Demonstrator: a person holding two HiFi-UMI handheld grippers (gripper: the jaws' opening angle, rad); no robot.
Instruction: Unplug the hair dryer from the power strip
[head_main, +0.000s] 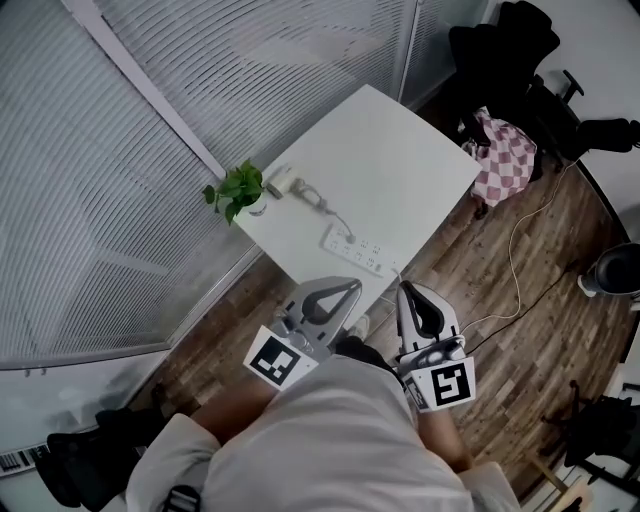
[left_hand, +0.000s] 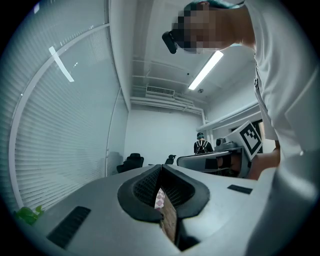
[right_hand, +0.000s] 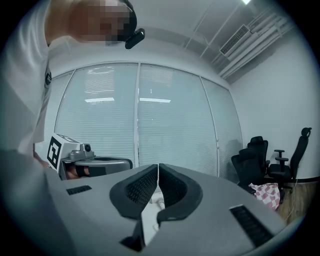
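A white hair dryer (head_main: 283, 182) lies at the left edge of the white table (head_main: 400, 160), beside a potted plant. Its cord (head_main: 325, 207) runs to a white power strip (head_main: 354, 251) near the table's near corner. In the head view my left gripper (head_main: 352, 286) hangs just short of that corner, jaws shut and empty, a little short of the strip. My right gripper (head_main: 402, 288) is beside it at the corner, also shut on nothing. Both gripper views show toothed pads meeting, on the left gripper (left_hand: 161, 167) and the right gripper (right_hand: 158, 166), both pointing level.
A small green plant (head_main: 236, 190) stands at the table's left corner against the blind-covered glass wall (head_main: 150, 150). Black office chairs (head_main: 500, 50) and a pink checked cloth (head_main: 505, 160) sit beyond the table. A thin cable (head_main: 520, 250) trails over the wooden floor at right.
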